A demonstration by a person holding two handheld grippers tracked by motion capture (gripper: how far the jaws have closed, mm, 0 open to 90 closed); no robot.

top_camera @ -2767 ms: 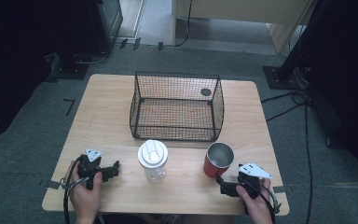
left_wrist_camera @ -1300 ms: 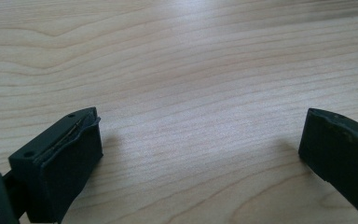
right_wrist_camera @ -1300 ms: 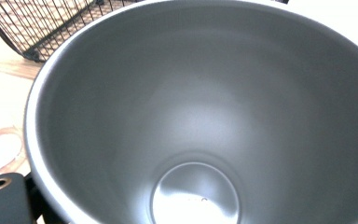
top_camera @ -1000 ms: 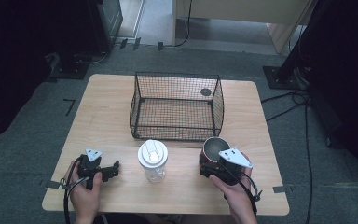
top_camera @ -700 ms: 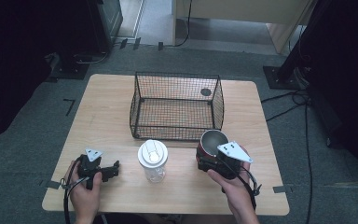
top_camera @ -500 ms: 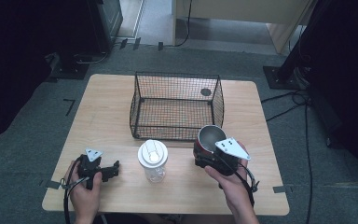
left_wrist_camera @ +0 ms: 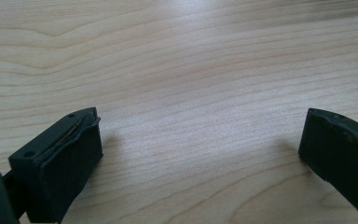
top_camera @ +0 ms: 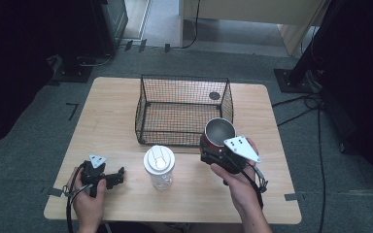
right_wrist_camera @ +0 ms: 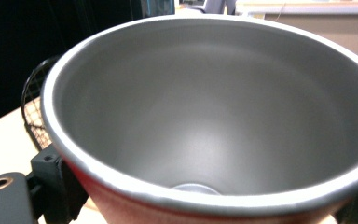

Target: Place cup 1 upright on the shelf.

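- You have a light wooden table (top_camera: 111,111) in front of you, standing on grey carpet (top_camera: 24,145).
- Near your edge, a clear jar (top_camera: 159,167) with a white lid stands upright.
- Black cables (top_camera: 296,102) trail across the floor to your right.

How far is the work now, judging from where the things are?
Done: the right tongs have gripped the red cup. In hand: it is carried near the wire basket. Left: the basket holds nothing yet, the lidded jar stands untouched, and the left tongs are open.
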